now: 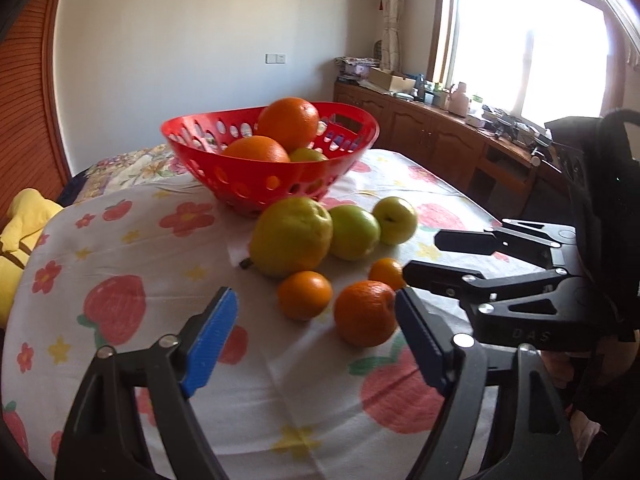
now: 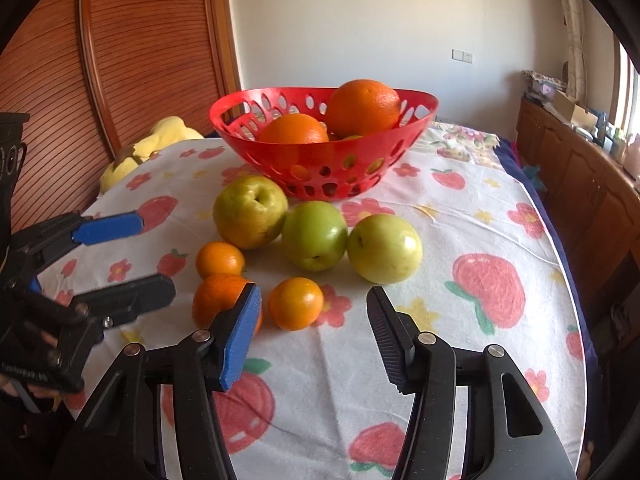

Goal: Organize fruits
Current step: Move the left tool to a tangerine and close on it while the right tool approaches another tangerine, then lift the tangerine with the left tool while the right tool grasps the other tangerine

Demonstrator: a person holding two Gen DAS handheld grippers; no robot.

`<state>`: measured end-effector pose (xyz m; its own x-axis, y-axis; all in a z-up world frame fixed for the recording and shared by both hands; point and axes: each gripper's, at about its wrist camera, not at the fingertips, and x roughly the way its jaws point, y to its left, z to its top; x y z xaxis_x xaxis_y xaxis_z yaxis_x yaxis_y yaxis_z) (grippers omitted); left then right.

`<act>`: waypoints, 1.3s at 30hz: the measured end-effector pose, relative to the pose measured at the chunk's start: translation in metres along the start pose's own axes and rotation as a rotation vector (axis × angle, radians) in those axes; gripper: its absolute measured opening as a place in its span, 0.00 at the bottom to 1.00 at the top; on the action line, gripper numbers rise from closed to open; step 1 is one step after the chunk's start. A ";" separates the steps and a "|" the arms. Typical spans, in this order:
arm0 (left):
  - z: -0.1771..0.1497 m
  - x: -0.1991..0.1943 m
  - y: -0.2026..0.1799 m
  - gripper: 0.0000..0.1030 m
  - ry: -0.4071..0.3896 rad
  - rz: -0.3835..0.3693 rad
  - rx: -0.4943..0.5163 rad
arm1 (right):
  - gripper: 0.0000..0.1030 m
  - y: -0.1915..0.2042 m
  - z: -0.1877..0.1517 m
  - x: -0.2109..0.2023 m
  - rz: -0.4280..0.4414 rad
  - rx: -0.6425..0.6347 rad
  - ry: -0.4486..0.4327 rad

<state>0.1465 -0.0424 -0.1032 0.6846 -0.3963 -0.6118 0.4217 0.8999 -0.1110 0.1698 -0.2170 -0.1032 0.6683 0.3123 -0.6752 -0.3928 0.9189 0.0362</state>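
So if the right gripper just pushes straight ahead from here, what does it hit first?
Probably the small orange, just ahead between the open fingers of the right gripper, slightly left of centre. Depth is hard to judge in fisheye.

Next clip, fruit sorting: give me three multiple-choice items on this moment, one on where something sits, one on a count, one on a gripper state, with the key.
1. Where do the large oranges sit?
A. on the cloth
B. in the red basket
C. in a gripper

2. How many small oranges lie on the tablecloth?
A. one
B. three
C. five

3. How is the right gripper?
A. open and empty
B. shut on an apple
C. shut on an orange

Key: 1 B, both rise above the basket rim. 2 B, three lie in front of the three green apples. 3 A, its jaws stand apart above the cloth; the left gripper is open too.
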 end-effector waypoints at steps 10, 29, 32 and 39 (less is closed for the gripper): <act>-0.002 0.019 -0.027 0.48 0.054 -0.053 0.050 | 0.55 -0.012 -0.005 -0.002 -0.012 0.027 0.003; -0.007 0.039 -0.029 0.43 0.125 -0.034 0.062 | 0.55 -0.016 -0.007 -0.008 -0.009 0.027 0.005; -0.009 0.030 -0.024 0.43 0.108 -0.035 0.059 | 0.54 -0.013 -0.009 -0.004 -0.002 0.022 0.014; -0.015 0.009 -0.010 0.43 0.076 -0.040 0.041 | 0.48 -0.003 -0.005 0.011 0.028 0.003 0.051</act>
<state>0.1391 -0.0517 -0.1194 0.6206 -0.4152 -0.6652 0.4728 0.8749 -0.1050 0.1747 -0.2178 -0.1143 0.6239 0.3249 -0.7108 -0.4086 0.9109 0.0577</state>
